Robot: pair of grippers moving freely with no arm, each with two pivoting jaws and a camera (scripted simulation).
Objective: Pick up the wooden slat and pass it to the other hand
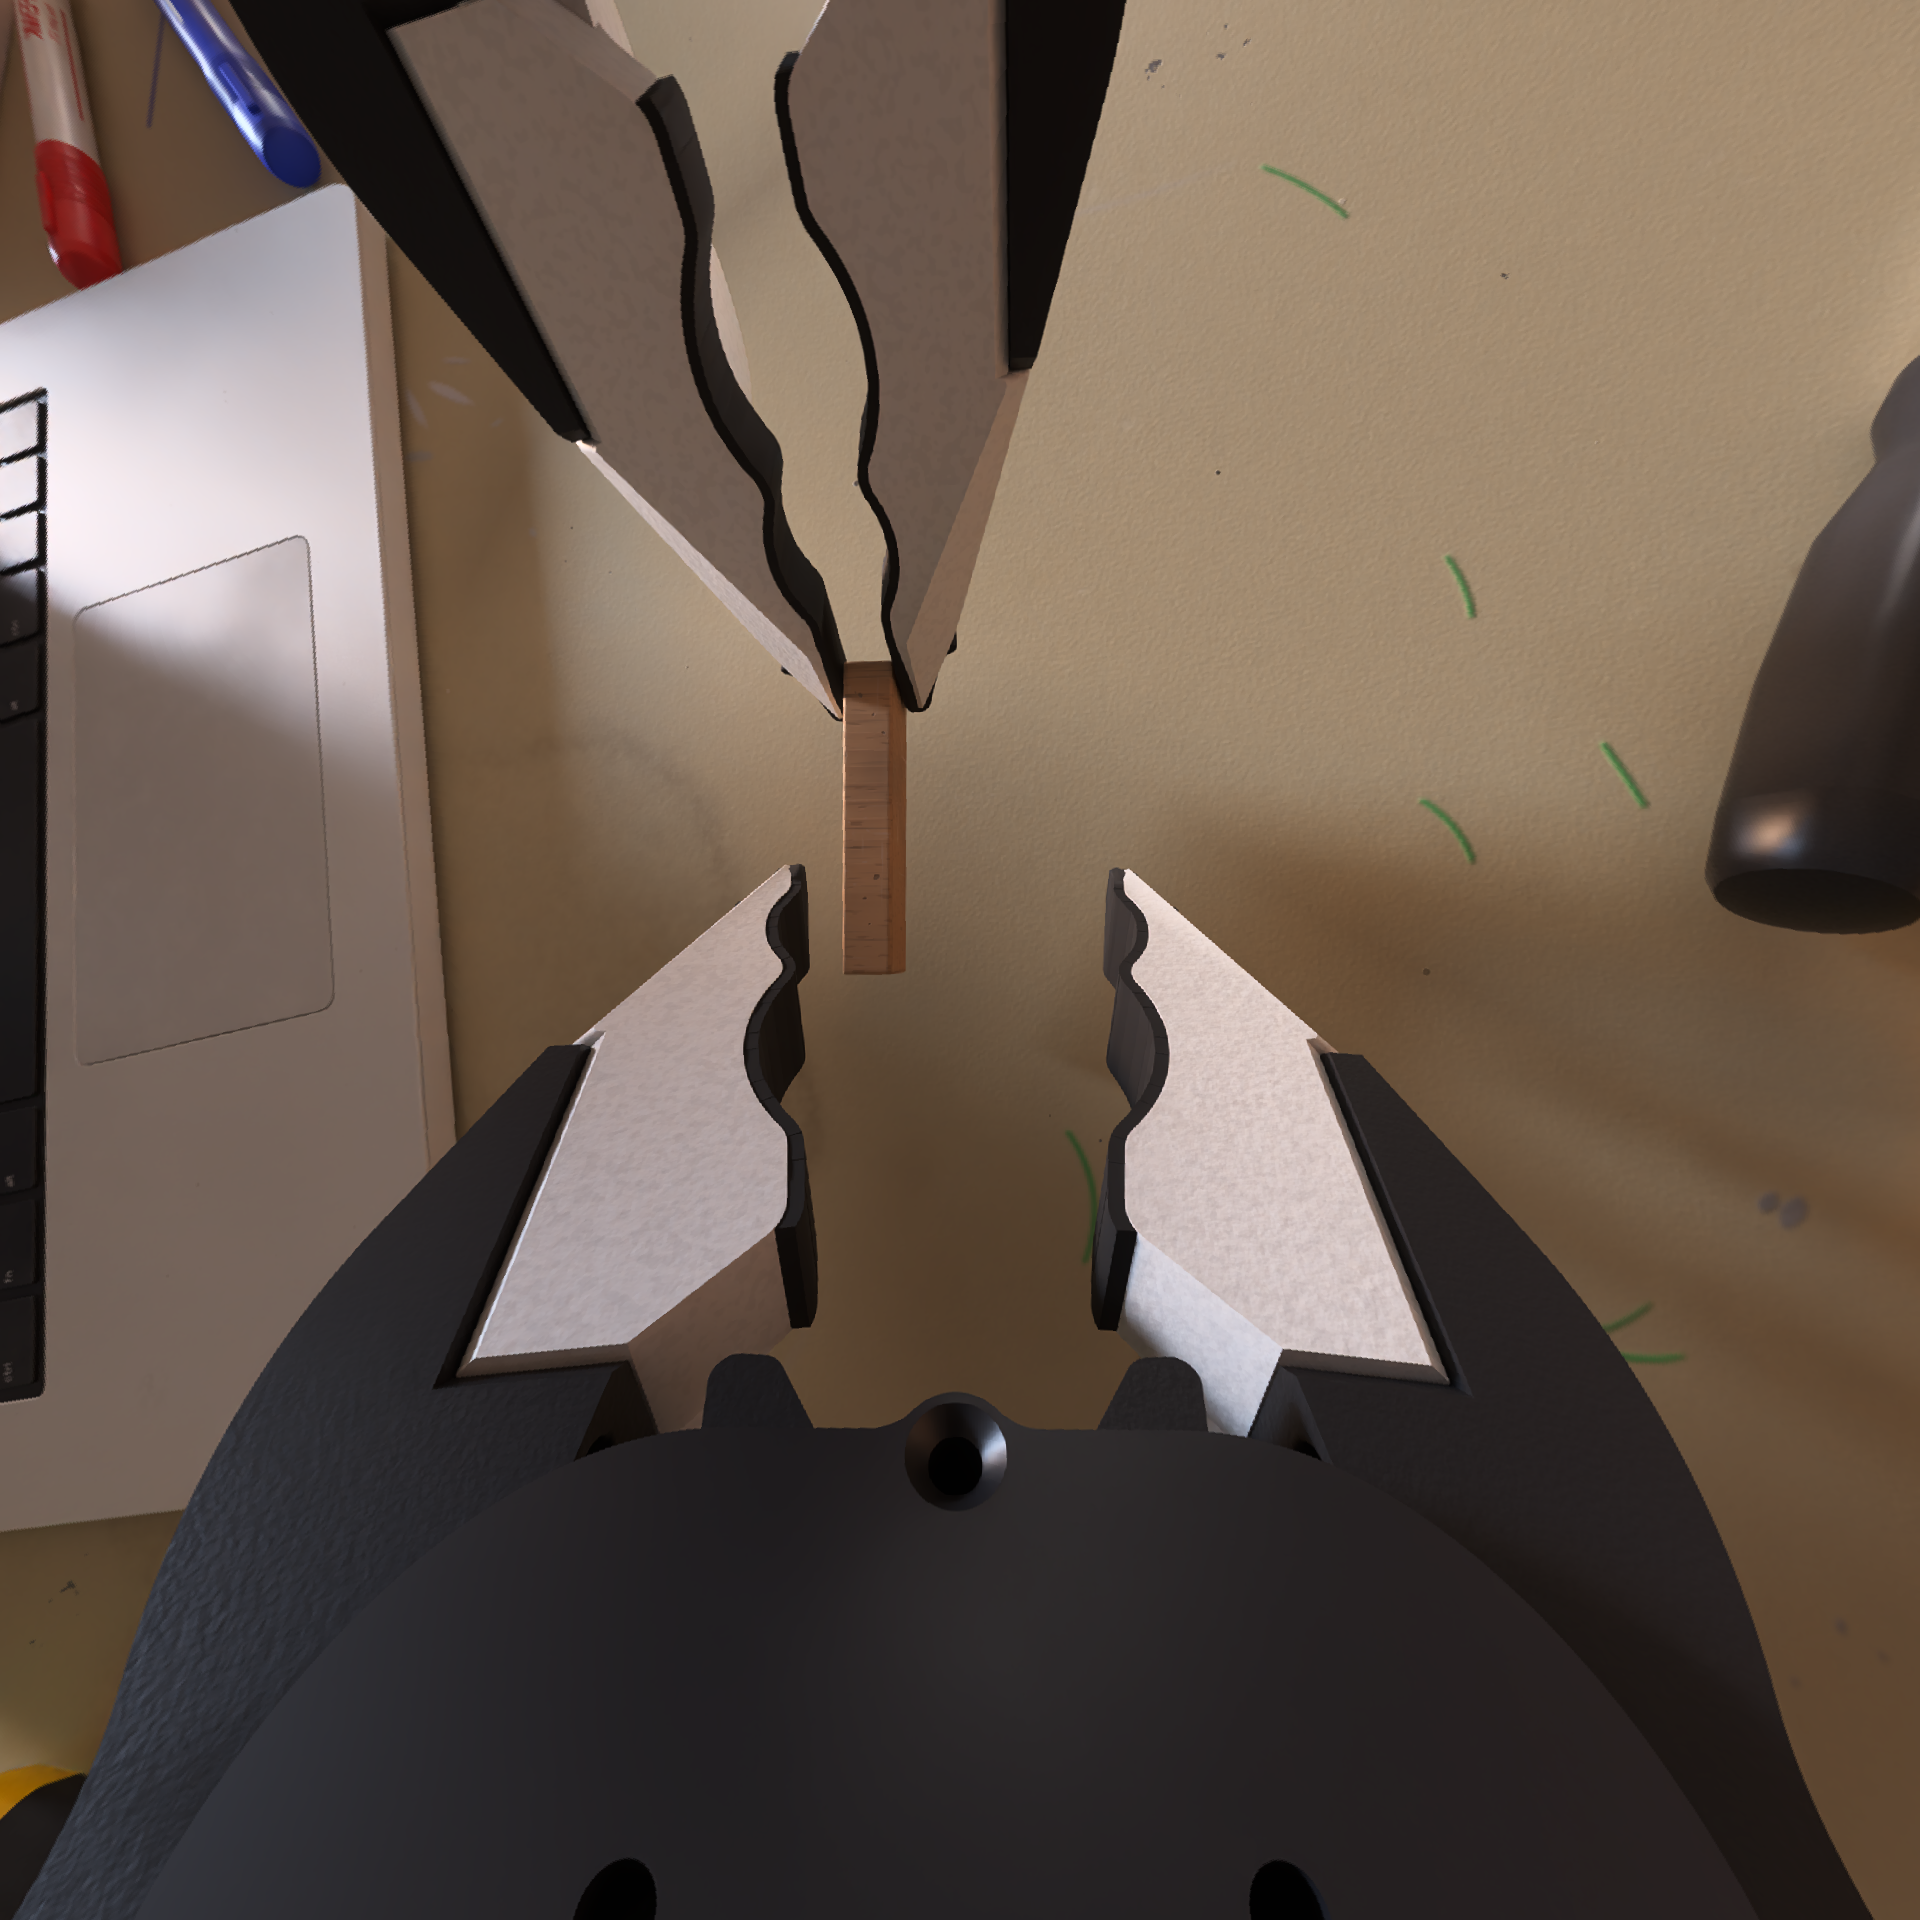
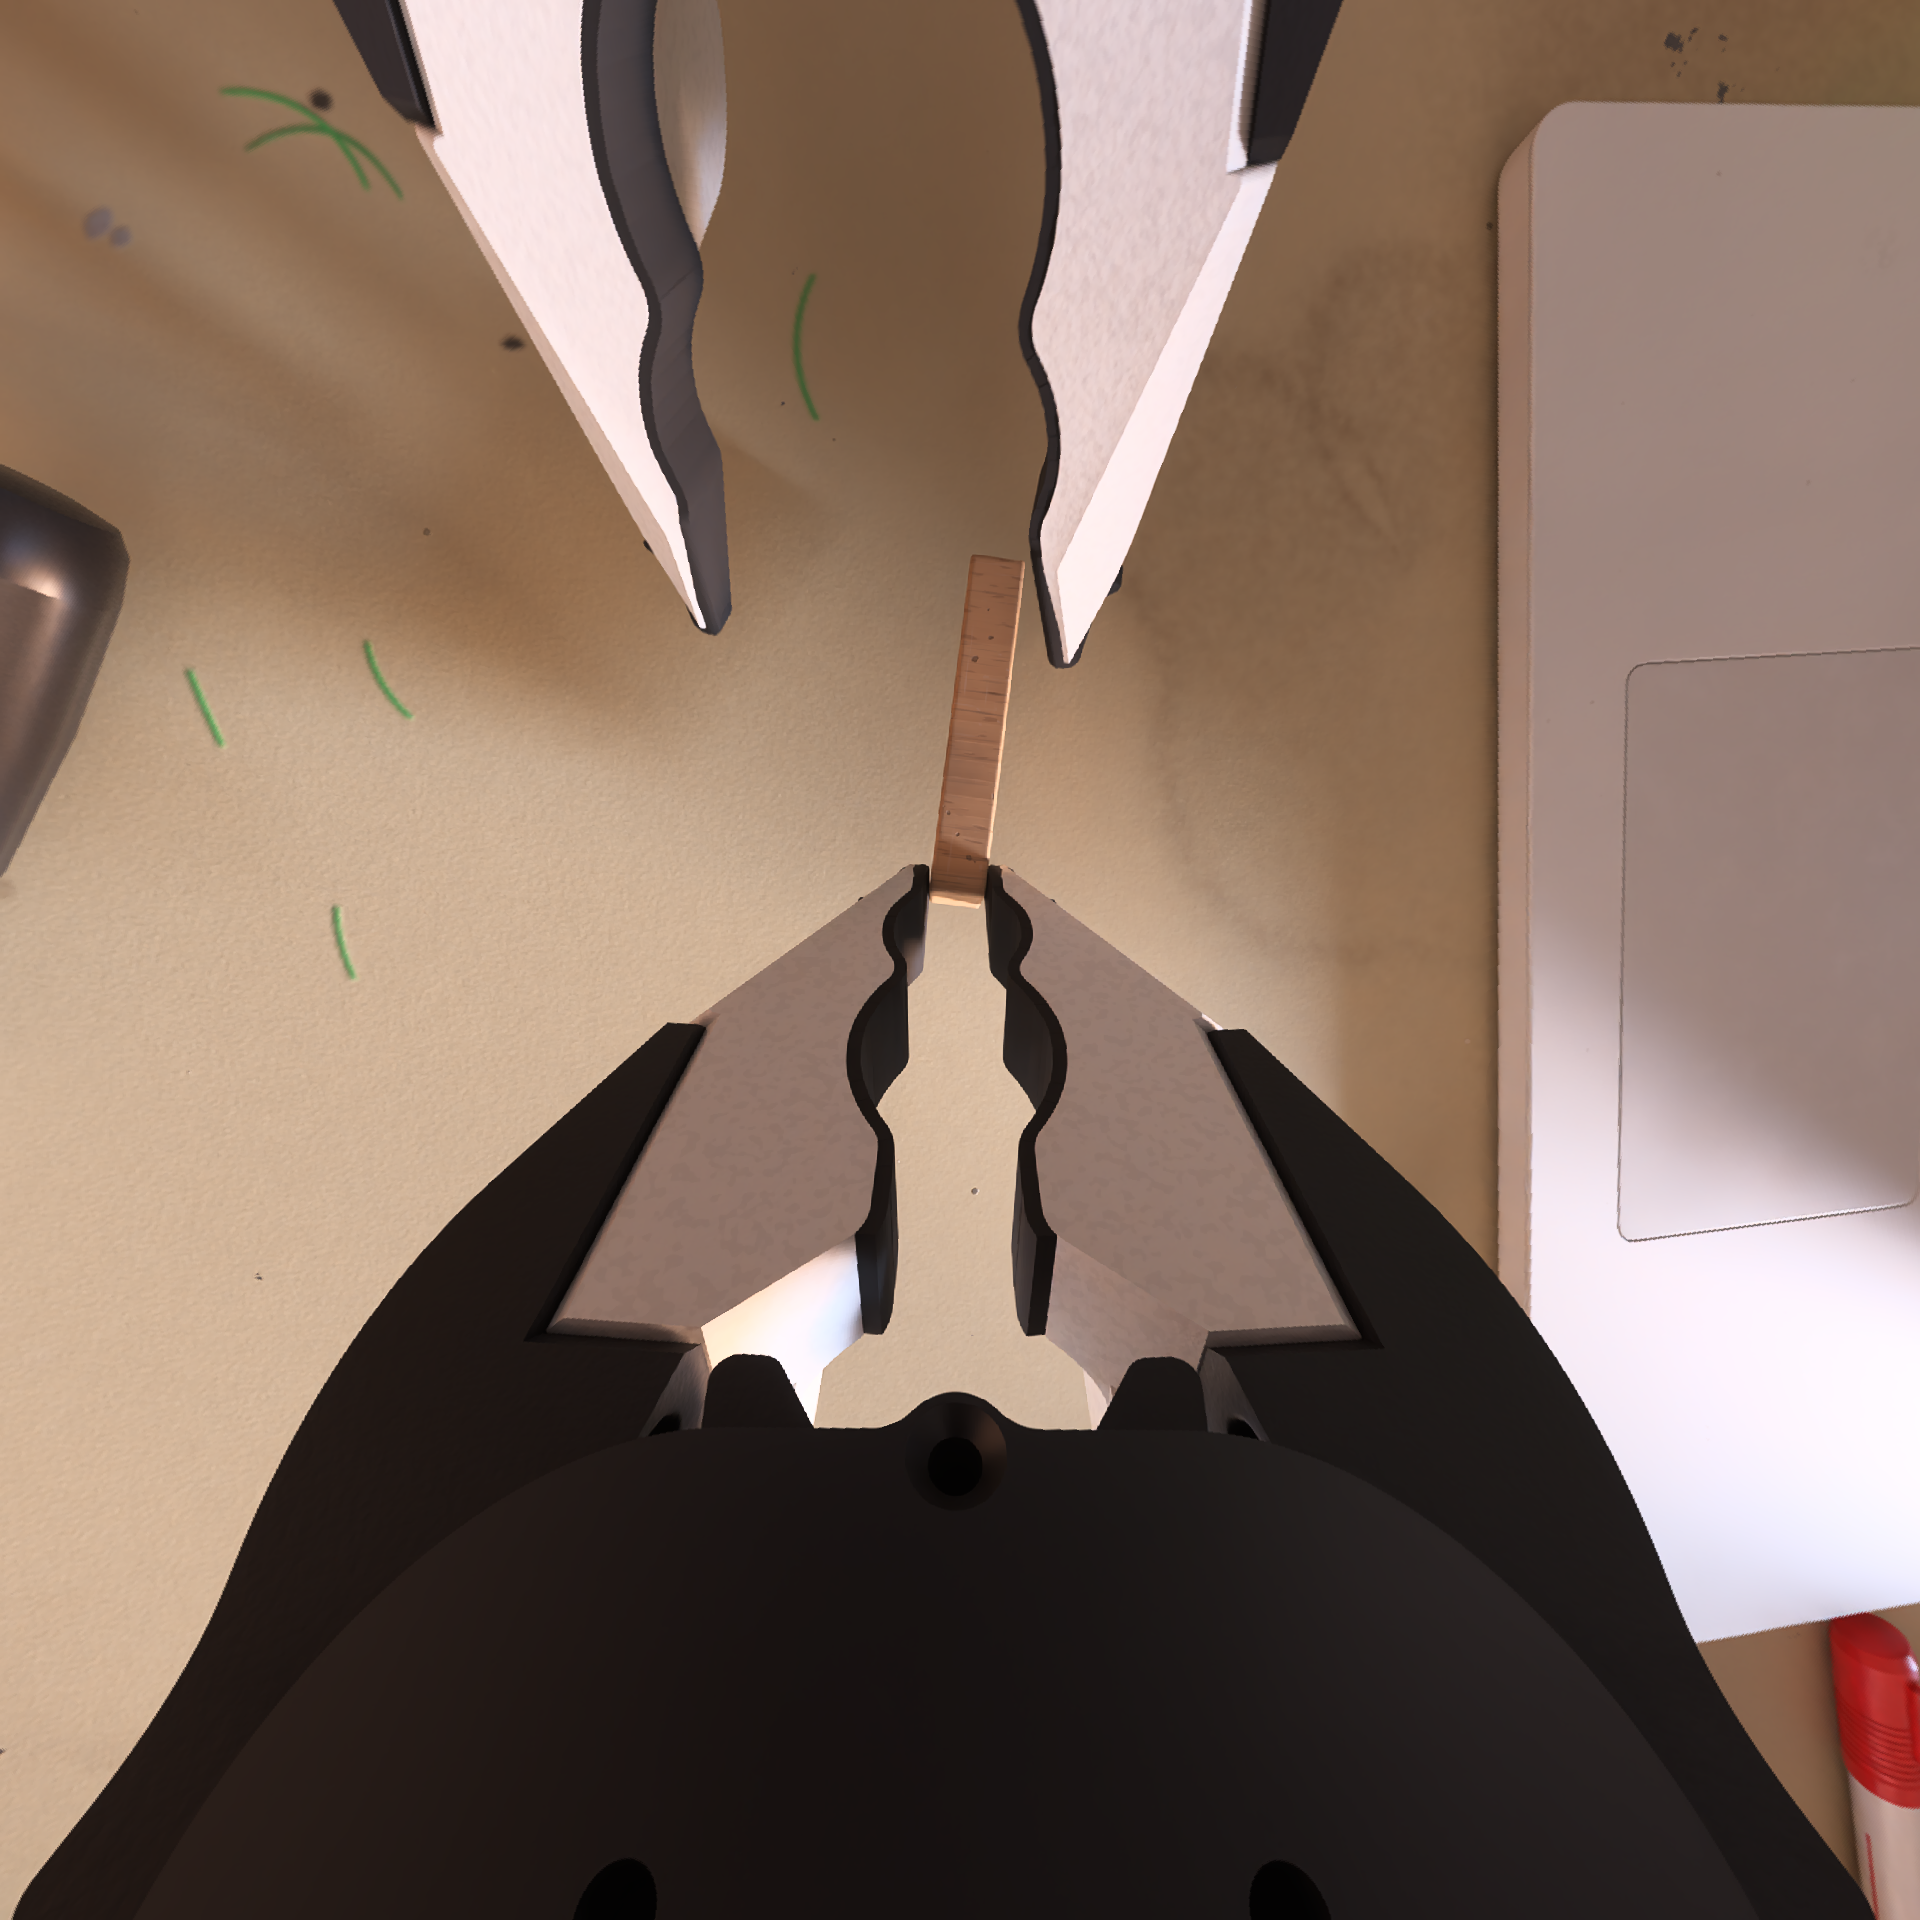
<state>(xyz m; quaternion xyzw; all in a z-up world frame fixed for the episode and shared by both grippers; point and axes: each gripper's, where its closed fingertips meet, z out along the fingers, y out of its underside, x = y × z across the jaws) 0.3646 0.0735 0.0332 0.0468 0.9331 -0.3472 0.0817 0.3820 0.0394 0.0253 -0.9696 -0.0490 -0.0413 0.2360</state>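
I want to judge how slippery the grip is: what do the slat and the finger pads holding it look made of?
The wooden slat looks like pale, unvarnished wood: fine grain lines and a matte surface. The right gripper pinches it between dark pads, probably rubber or soft plastic, judging by their dull, wavy faces.

slat btwn the 2 tools, above desk | right tool at far end, left tool round near end | laptop L | pens behind laptop | dark obj R
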